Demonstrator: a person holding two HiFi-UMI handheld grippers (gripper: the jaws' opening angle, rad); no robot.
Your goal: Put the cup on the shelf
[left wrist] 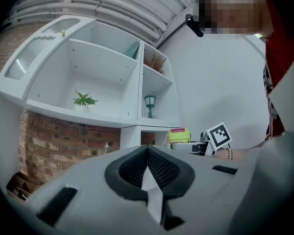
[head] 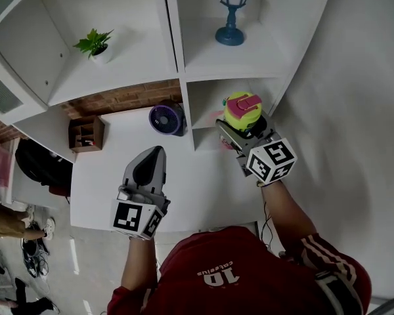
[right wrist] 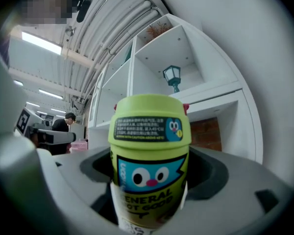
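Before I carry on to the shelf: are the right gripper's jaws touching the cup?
Touching. The right gripper view shows the cup upright between the right gripper's jaws, both pressed against its sides.

Red brick wall (head: 125, 98) behind white table (head: 108, 172)

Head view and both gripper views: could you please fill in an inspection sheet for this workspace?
Surface: white table, mostly bare in front of the shelf.
Job's things: lime-green cup, upright, held near the shelf's lower right compartment, not yet set down.
Clutter: purple fan and wooden box on the table; potted plant and blue lantern on the shelf.
Grippers: left hand-held gripper jaws together, empty; right hand-held gripper closed on the cup.
Cables: one thin dark cable at the table's near edge.
Surroundings: brick wall behind the table; a person standing at the far left.
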